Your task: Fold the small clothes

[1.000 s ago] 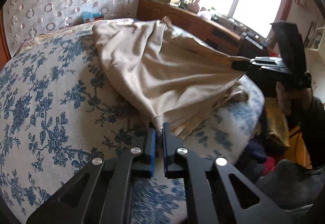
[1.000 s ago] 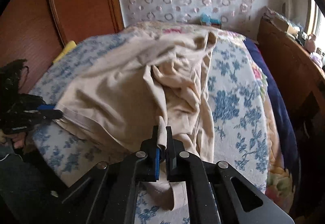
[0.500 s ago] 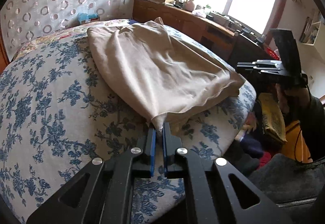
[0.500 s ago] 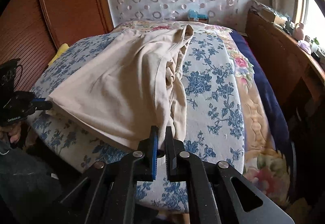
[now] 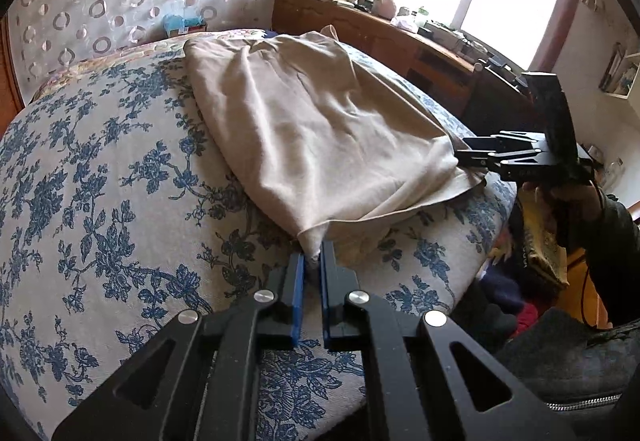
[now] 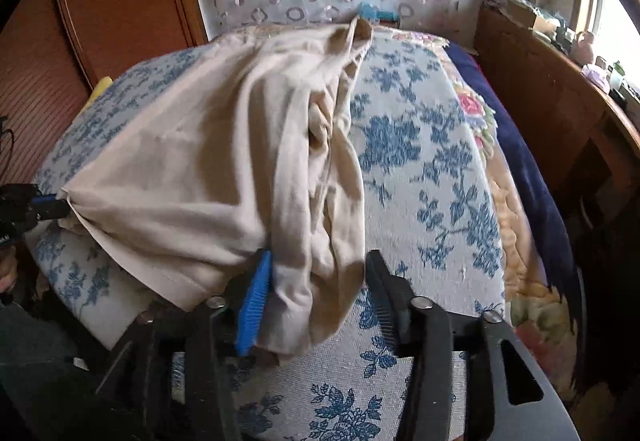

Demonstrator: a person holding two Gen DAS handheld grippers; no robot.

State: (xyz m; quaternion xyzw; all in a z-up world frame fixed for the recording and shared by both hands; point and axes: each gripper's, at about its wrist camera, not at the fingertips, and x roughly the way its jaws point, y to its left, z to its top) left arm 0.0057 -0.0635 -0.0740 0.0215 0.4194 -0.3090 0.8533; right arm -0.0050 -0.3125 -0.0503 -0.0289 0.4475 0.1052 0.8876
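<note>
A beige garment (image 5: 320, 129) lies spread along the bed's blue-flowered cover (image 5: 100, 201). My left gripper (image 5: 312, 261) is shut on the garment's near corner at the bed's foot edge. In the right wrist view the same garment (image 6: 208, 169) lies bunched in folds along its right side. My right gripper (image 6: 318, 261) has its jaws opening, and the bunched near edge sags loose between them. In the left wrist view the right gripper (image 5: 472, 157) sits at the garment's far corner. The left gripper (image 6: 44, 205) pinches the other corner.
A wooden dresser (image 5: 360, 29) with clutter runs under the window to the right of the bed. A navy blanket (image 6: 520, 161) hangs off that side. Wooden panels (image 6: 112, 1) stand to the left. Piled clothes (image 5: 540, 241) lie on the floor by a person's hand (image 5: 568, 197).
The garment came down from a taut, lifted stretch to lie on the bed. The right gripper sank and its jaws parted from the cloth edge. The left gripper keeps its hold.
</note>
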